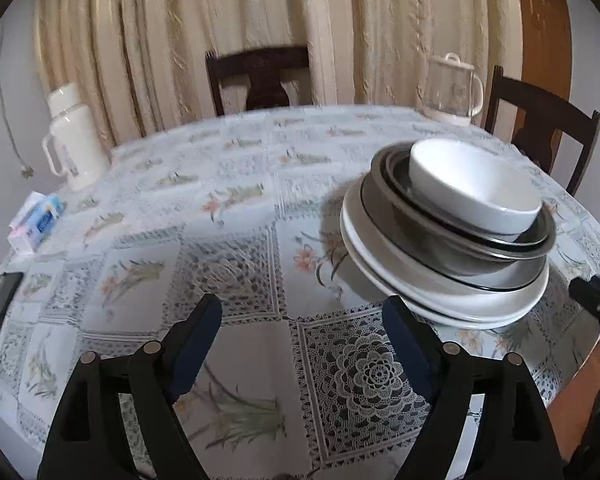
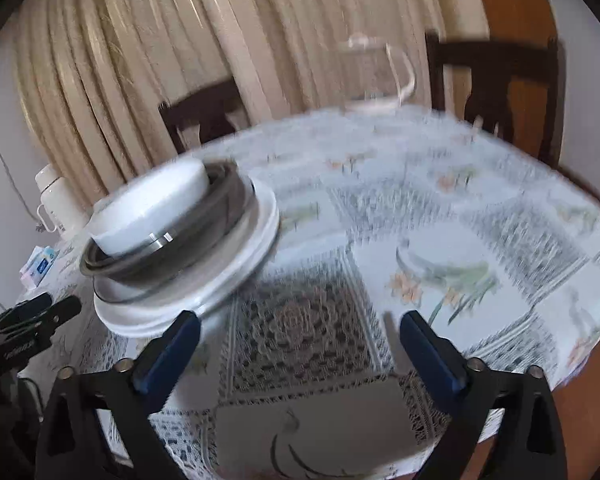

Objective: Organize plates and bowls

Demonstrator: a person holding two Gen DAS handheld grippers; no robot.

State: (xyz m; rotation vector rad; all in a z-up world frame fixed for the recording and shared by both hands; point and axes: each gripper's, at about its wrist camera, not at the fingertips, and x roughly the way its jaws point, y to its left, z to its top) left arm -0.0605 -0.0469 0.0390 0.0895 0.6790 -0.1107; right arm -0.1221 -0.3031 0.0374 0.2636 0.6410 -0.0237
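A round surface (image 1: 236,208) covered by a floral and lace-patterned cloth fills both wrist views. In the left wrist view, a stack of dishes sits at right of centre: a white bowl (image 1: 472,188) nested in dark grey bowls (image 1: 452,252), all resting on white plates (image 1: 440,300). The left tool (image 1: 302,314), at the lower middle, has its jaws spread apart with only cloth between them, just beside the stack. A white thermos (image 1: 74,136) stands at upper left, a glass jug (image 1: 454,88) at upper right. In the blurred right wrist view, the right tool (image 2: 300,330) is likewise spread wide and holds nothing, with the stack at left.
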